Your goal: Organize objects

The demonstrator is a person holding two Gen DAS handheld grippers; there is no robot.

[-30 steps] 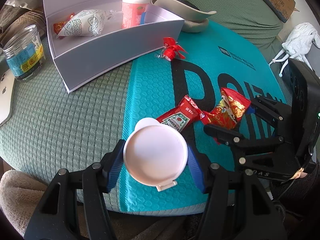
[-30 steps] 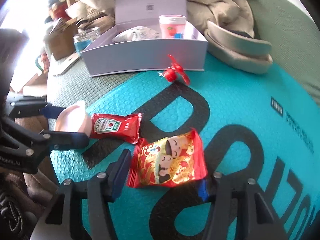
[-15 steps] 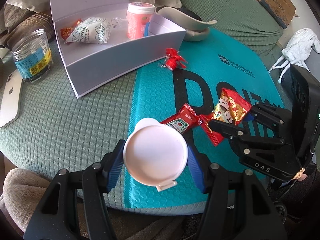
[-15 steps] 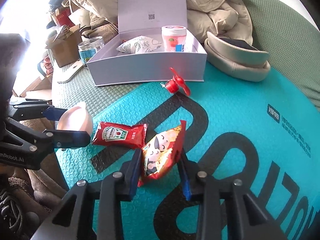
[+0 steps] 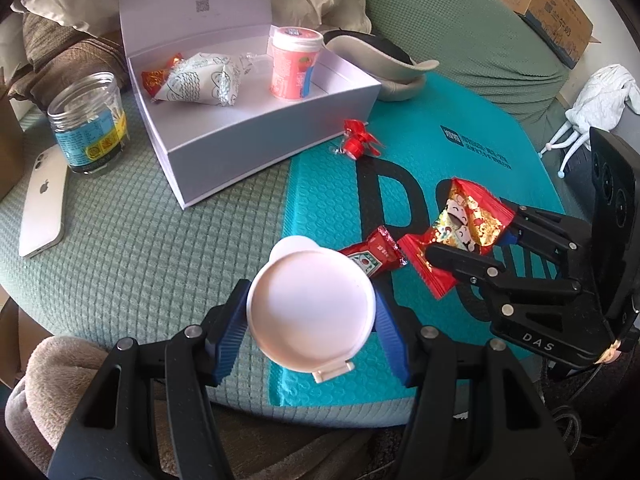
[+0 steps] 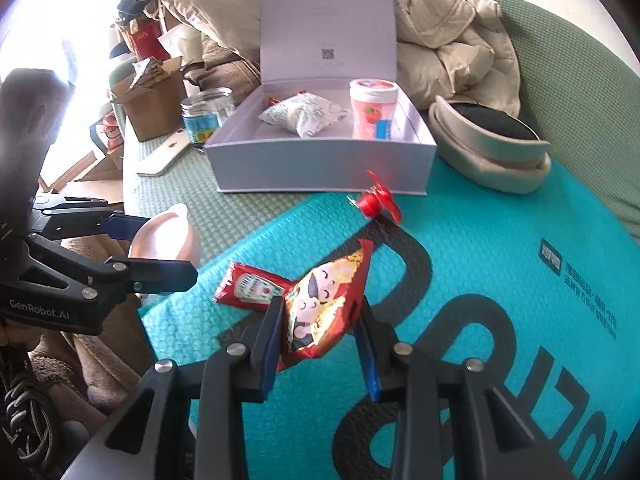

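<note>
My left gripper [image 5: 311, 316] is shut on a pale pink cup [image 5: 310, 312], its round base facing the camera; the same cup [image 6: 168, 236] shows from the side in the right wrist view. My right gripper [image 6: 320, 320] is shut on a red and gold snack packet [image 6: 320, 304], held crumpled just above the teal mat [image 6: 500, 264]; that packet [image 5: 468, 220] sits right of the cup. A red ketchup sachet [image 5: 376, 254] lies flat on the mat beside it. A red wrapped candy [image 5: 356, 142] rests near the open white box [image 5: 256, 136].
Inside the box lie a white patterned packet [image 5: 200, 80], a small red packet [image 5: 154, 78] and a pink yogurt tub [image 5: 294, 64]. A glass jar [image 5: 90, 124] and a white phone [image 5: 44, 208] sit left of it. A grey hat [image 5: 384, 68] lies behind.
My right gripper closed on the snack packet, folding it upright, and lifted it off the mat. The left gripper kept its hold on the cup and barely moved.
</note>
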